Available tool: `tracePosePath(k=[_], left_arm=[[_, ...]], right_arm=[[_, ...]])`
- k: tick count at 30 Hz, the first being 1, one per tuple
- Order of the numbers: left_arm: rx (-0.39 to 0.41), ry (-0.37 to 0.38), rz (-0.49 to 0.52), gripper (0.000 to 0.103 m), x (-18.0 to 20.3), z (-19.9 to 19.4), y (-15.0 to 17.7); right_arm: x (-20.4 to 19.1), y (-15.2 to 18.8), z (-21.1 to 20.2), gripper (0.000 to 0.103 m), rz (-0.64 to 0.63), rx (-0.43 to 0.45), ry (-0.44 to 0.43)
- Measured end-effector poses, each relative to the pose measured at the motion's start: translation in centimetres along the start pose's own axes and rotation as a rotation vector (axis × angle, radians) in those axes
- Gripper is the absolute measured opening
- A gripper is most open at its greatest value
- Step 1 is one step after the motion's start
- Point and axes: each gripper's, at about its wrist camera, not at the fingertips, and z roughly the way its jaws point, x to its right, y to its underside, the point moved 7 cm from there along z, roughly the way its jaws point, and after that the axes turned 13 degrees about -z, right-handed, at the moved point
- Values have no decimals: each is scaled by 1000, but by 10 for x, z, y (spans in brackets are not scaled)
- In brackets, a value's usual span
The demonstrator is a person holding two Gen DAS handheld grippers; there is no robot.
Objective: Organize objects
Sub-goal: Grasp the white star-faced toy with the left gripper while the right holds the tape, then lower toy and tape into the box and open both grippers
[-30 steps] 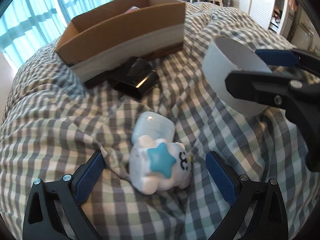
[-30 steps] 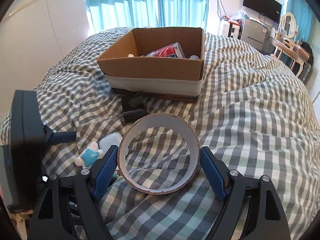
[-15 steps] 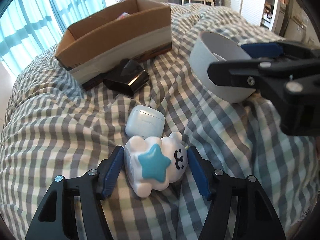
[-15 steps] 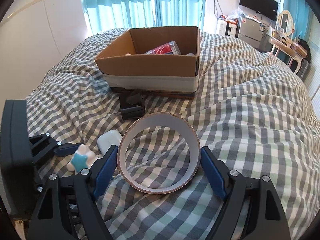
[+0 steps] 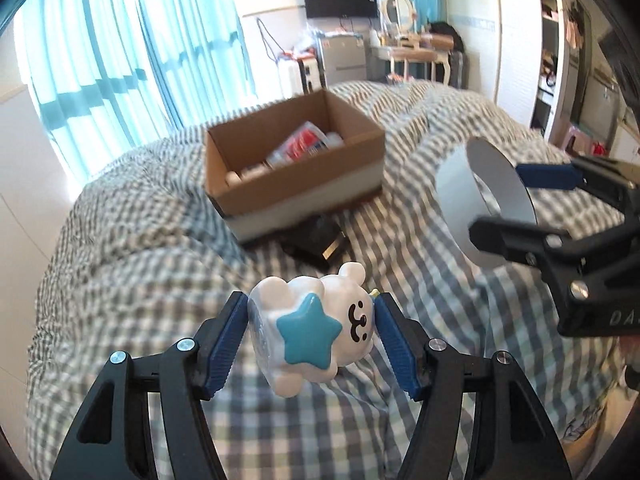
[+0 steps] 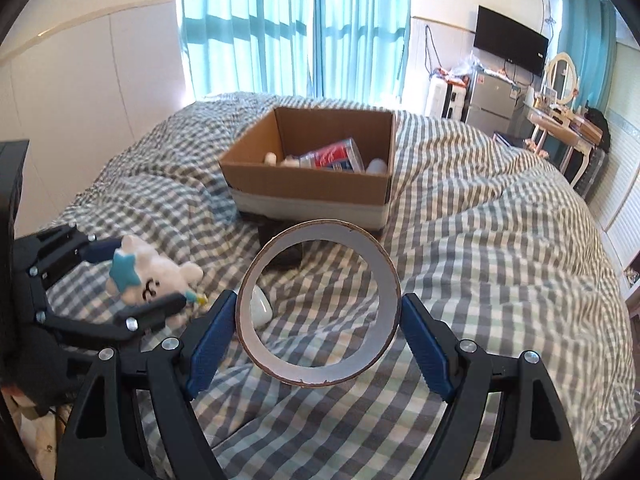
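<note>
White bear toy (image 5: 316,326), long axis across the left gripper (image 5: 310,338) jaws, face rightward, is clamped above the bed (image 5: 120,240). Right gripper (image 6: 320,320) jaws clamp the tape roll (image 6: 320,304), opening toward the cardboard box (image 6: 312,178). Only the right wrist view shows the white case (image 6: 260,308).

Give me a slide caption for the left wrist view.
Left tool grips a white star toy above the checked bedding, cardboard box ahead, right tool holding a tape roll.
</note>
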Motion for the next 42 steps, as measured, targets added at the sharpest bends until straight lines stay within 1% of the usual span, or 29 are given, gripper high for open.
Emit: tracePosePath(k=[5, 10, 14, 17, 20, 24, 28, 30, 33, 35, 38, 42], left_arm=[[70, -27, -23, 67, -14, -8, -40], [142, -64, -54, 67, -29, -6, -90], [168, -72, -95, 67, -40, 3, -128], [182, -77, -115, 67, -47, 16, -155], [184, -83, -129, 67, -55, 36, -179], [165, -73, -150, 67, -65, 71, -202], [123, -60, -158, 67, -72, 116, -213], [101, -66, -154, 67, -75, 135, -210], [59, -48, -155, 67, -74, 163, -208], [41, -49, -141, 67, -71, 178, -203], [20, -26, -127, 67, -64, 192, -196], [-6, -20, -99, 67, -59, 209, -186]], right_arm=[[6, -32, -12, 81, -47, 46, 22], [18, -80, -16, 81, -85, 110, 55], [32, -119, -12, 81, -90, 153, 64], [45, -146, 0, 81, -84, 171, 72], [59, -170, 23, 81, -63, 176, 65], [77, -190, 61, 81, -39, 154, 53], [95, -202, 109, 81, 1, 116, 17], [104, -204, 133, 81, 15, 91, 4], [114, -202, 168, 81, 30, 48, -12], [119, -198, 181, 81, 33, 30, -19], [123, -191, 199, 81, 27, 18, -8], [124, -184, 216, 81, 45, 6, -35]])
